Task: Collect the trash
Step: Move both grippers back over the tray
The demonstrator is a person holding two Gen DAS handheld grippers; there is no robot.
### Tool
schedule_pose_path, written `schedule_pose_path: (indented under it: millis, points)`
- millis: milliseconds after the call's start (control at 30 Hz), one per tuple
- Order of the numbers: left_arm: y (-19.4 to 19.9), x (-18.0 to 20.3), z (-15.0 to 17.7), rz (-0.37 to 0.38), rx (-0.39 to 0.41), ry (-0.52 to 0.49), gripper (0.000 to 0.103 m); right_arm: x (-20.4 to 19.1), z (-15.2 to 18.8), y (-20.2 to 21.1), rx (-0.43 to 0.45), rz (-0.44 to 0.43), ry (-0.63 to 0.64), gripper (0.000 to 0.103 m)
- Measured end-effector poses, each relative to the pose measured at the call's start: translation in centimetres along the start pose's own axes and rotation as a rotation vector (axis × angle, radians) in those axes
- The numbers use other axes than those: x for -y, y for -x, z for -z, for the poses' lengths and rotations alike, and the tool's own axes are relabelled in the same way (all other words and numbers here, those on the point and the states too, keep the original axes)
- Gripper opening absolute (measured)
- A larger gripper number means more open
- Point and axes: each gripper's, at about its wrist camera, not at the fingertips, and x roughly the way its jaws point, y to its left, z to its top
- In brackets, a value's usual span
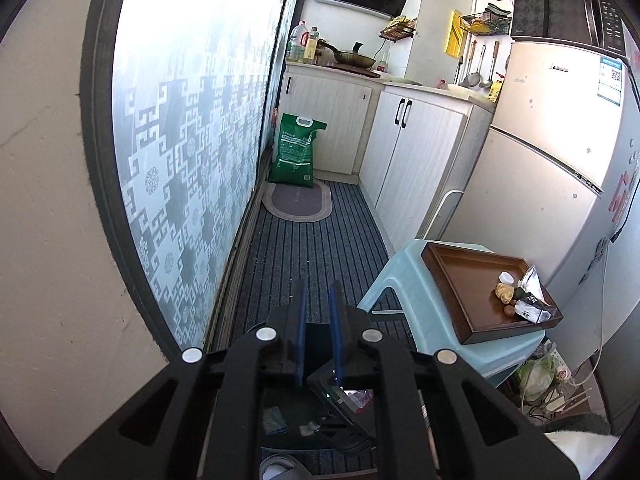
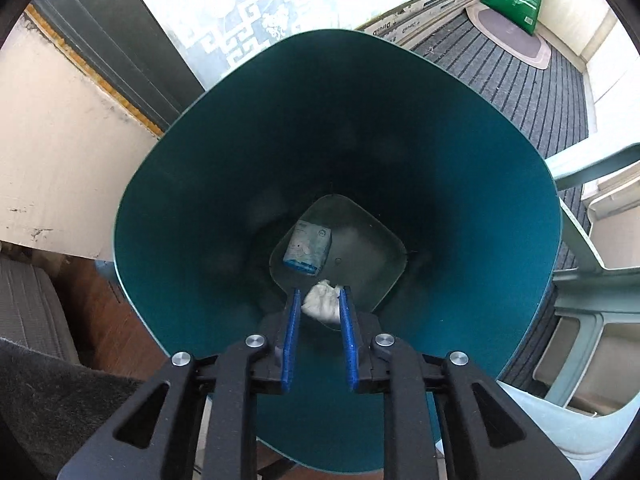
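My right gripper (image 2: 321, 291) points down into a teal bin (image 2: 200, 200). A crumpled white tissue (image 2: 322, 306) sits between its blue pads; it touches the right pad and a thin gap shows at the left one. A blue tissue pack (image 2: 307, 250) lies on the bin's bottom. My left gripper (image 1: 317, 286) hangs above the bin's edge (image 1: 280, 440), shut with nothing between its pads. To its right, a brown tray (image 1: 464, 280) on a pale blue stool (image 1: 420, 300) holds a white cap (image 1: 506, 277), a yellowish lump (image 1: 505, 292) and wrappers (image 1: 534, 308).
A striped grey carpet (image 1: 320, 248) runs toward an oval mat (image 1: 298, 200) and a green sack (image 1: 296, 148). White cabinets (image 1: 412, 152) and a fridge (image 1: 540, 160) line the right side. A patterned glass door (image 1: 192, 140) lines the left.
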Motion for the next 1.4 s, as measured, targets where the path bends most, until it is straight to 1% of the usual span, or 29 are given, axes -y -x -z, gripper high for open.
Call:
schedule_pose_path:
  millis: [200, 300, 433, 567, 700, 800, 1033, 1167, 1400]
  points:
    - [0.3, 0.2, -0.3, 0.004, 0.011, 0.003, 0.012, 0.1, -0.4, 2.4, 0.070, -0.012, -0.004, 0.029]
    - [0.9, 0.3, -0.8, 0.019, 0.028, 0.013, 0.012, -0.5, -0.7, 4.6, 0.133, -0.005, 0.015, 0.035]
    - [1.7, 0.8, -1.4, 0.039, 0.054, 0.021, 0.012, -1.4, -0.9, 9.5, 0.270, 0.002, 0.048, 0.035]
    - [2.4, 1.3, -2.1, 0.049, 0.078, 0.031, 0.013, -1.3, -0.2, 14.6, 0.398, 0.018, 0.069, 0.035]
    - [2.7, 2.0, -2.7, 0.055, 0.101, 0.033, 0.018, 0.0, 1.1, 18.8, 0.487, 0.035, 0.060, 0.035]
    - [2.6, 2.7, -3.1, 0.066, 0.106, 0.035, 0.019, 1.2, 2.3, 21.5, 0.535, 0.055, 0.046, 0.035]
    - [1.2, 5.9, -3.5, 0.101, 0.094, 0.007, 0.019, 5.7, 5.8, 24.9, 0.596, 0.092, -0.031, 0.035]
    - [0.0, 8.4, -3.6, 0.124, 0.077, -0.019, 0.024, 8.2, 7.9, 26.2, 0.614, 0.112, -0.077, 0.035]
    - [-2.3, 11.6, -3.1, 0.154, 0.032, -0.059, 0.026, 12.9, 11.6, 28.4, 0.640, 0.141, -0.167, 0.035]
